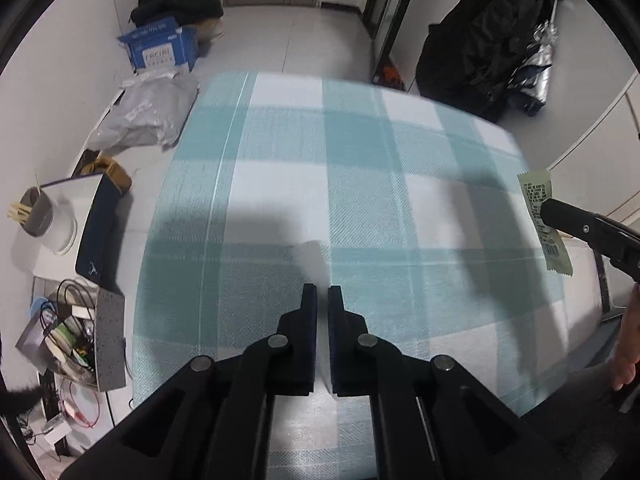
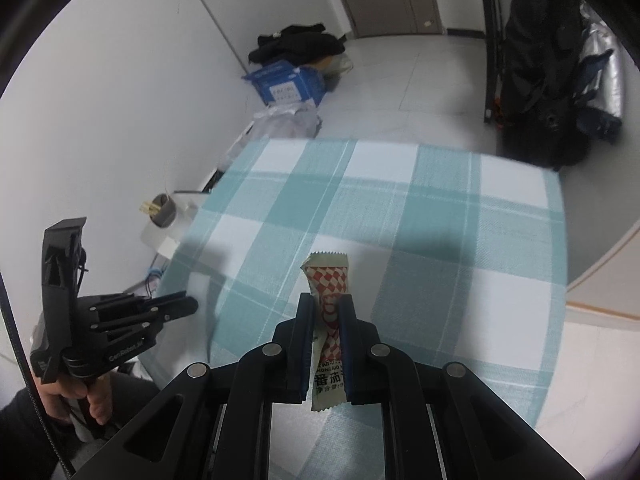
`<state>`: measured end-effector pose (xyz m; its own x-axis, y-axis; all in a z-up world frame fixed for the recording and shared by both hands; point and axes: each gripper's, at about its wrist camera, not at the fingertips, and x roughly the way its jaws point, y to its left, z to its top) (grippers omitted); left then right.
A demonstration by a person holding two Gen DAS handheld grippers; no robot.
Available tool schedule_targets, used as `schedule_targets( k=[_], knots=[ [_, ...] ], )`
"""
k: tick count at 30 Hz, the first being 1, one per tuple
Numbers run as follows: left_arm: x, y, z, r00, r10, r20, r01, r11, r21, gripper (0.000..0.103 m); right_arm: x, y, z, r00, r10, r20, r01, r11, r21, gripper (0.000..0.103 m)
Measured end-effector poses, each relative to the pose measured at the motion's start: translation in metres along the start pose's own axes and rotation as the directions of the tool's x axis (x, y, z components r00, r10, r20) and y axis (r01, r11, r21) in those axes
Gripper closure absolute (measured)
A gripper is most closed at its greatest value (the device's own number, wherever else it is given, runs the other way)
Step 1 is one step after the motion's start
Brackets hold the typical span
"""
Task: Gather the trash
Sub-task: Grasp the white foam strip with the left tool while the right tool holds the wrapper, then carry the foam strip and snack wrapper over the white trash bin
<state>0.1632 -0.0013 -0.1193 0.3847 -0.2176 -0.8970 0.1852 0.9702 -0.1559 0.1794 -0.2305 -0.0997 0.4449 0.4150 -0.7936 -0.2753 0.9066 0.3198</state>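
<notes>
My right gripper (image 2: 326, 300) is shut on a cream snack wrapper (image 2: 329, 280) with a red-and-white check print, held upright above the teal-and-white checked tablecloth (image 2: 440, 220). The same wrapper (image 1: 536, 196) shows at the right edge of the left wrist view, clamped in the right gripper (image 1: 550, 210). My left gripper (image 1: 322, 292) is shut with nothing between its fingers, above the near middle of the cloth (image 1: 320, 160). It also shows at the left of the right wrist view (image 2: 188, 304), beside the table's left edge.
A grey cup with sticks (image 1: 38, 212) and a dark notebook (image 1: 98, 232) sit on a low stand left of the table. Below them is a box of cables (image 1: 72, 332). A blue carton (image 1: 160, 46), plastic bags (image 1: 144, 112) and black bags (image 1: 484, 40) lie on the floor beyond.
</notes>
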Motion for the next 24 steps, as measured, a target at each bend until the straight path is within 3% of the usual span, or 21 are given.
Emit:
schedule_targets(
  k=[7,19,24],
  knots=[
    [0.002,-0.01,0.003,0.999,-0.047,-0.024,0.047,0.999,-0.008,0.102,-0.023,-0.002,0.003,0.998,0.006,0.06,-0.007,1.0,0.028,0.092],
    [-0.036,-0.031,0.009,0.995,-0.071,0.066,0.067,0.996,0.05,0.102,-0.069,-0.002,0.003,0.984,-0.015,0.178,0.009,0.999,0.037,0.092],
    [-0.065,-0.055,0.014,0.985,-0.11,0.135,0.097,0.99,0.103,0.102,-0.1,-0.011,0.0,0.97,-0.023,0.24,0.008,0.998,0.06,0.093]
  ],
)
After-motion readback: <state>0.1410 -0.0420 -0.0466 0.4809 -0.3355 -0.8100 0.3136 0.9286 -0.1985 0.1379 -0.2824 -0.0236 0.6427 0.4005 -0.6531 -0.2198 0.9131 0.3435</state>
